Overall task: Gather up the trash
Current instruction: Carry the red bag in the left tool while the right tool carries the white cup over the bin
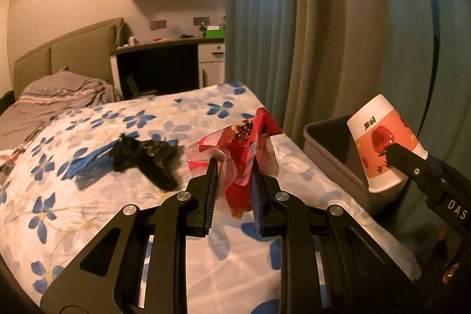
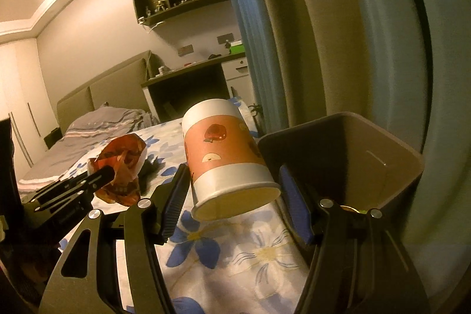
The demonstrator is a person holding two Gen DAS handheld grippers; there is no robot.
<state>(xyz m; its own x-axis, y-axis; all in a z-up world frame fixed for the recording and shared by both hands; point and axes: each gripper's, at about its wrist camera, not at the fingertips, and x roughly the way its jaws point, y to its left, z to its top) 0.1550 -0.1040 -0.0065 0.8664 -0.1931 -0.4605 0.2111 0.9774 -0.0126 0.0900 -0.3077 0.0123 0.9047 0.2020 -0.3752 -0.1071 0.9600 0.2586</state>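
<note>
My left gripper (image 1: 234,167) is shut on a crumpled red plastic wrapper (image 1: 250,137) and holds it just above the flowered bedspread (image 1: 88,214). A paper cup (image 2: 226,149), white with an orange band, hangs bottom-up and tilted, with my right gripper (image 2: 232,168) shut on its sides near the rim. The cup (image 1: 379,143) is beside the near edge of a grey bin (image 2: 353,143), which stands off the bed's right side. In the right wrist view the left gripper (image 2: 110,173) with the wrapper (image 2: 123,155) shows at the left. A black crumpled piece of trash (image 1: 141,158) lies on the bed.
A blue tassel-like thing (image 1: 85,167) lies against the black trash. Blue and beige curtains (image 1: 294,34) hang behind the bin (image 1: 323,143). A grey pillow and blanket (image 1: 56,99) lie at the headboard end, with a desk (image 1: 164,46) and wall shelves beyond.
</note>
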